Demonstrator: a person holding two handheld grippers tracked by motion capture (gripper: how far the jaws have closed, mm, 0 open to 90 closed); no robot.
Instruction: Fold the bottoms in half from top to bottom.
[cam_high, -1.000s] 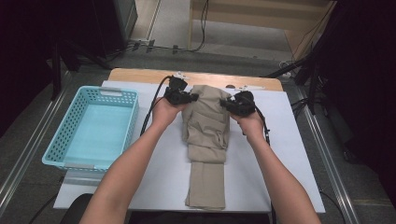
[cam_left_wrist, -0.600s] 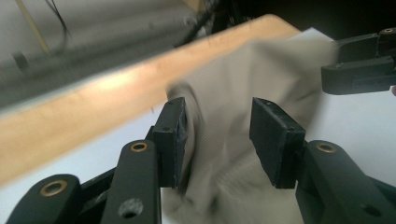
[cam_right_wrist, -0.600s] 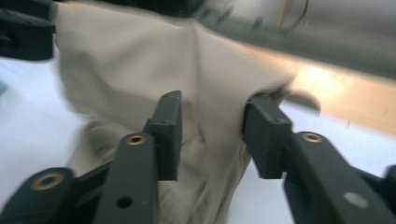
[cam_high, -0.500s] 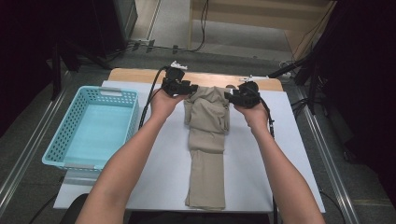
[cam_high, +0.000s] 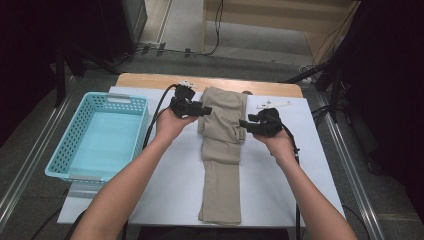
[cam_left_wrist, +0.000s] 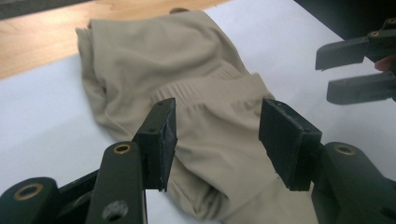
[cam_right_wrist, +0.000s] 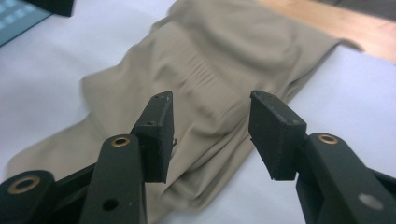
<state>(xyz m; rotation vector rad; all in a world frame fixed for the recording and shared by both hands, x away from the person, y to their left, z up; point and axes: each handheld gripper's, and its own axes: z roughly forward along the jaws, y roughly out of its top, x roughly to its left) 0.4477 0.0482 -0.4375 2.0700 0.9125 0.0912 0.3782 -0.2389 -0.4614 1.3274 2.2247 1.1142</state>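
Beige trousers (cam_high: 222, 150) lie lengthwise on the white table cover (cam_high: 310, 165), their waist end folded over at the far side. My left gripper (cam_high: 207, 109) hovers at the left edge of that folded part, my right gripper (cam_high: 242, 123) at its right edge. Both sets of jaws have just been opening and now stand apart. In the left gripper view the left gripper (cam_left_wrist: 217, 135) shows the elastic waistband (cam_left_wrist: 205, 88) lying loose beyond its pads. The right gripper view has the right gripper (cam_right_wrist: 210, 135) over the cloth (cam_right_wrist: 224, 51), gripping nothing.
A light blue plastic basket (cam_high: 117, 97) stands on the table's left side, with nothing in it. A strip of bare wood (cam_high: 150, 80) shows at the far edge. Small white bits (cam_high: 272, 105) lie right of the trousers. Cables trail from both grippers.
Both grippers carried the folded waist end toward the far edge, then let go of the cloth. Their jaws opened and both hands drew back toward the person.
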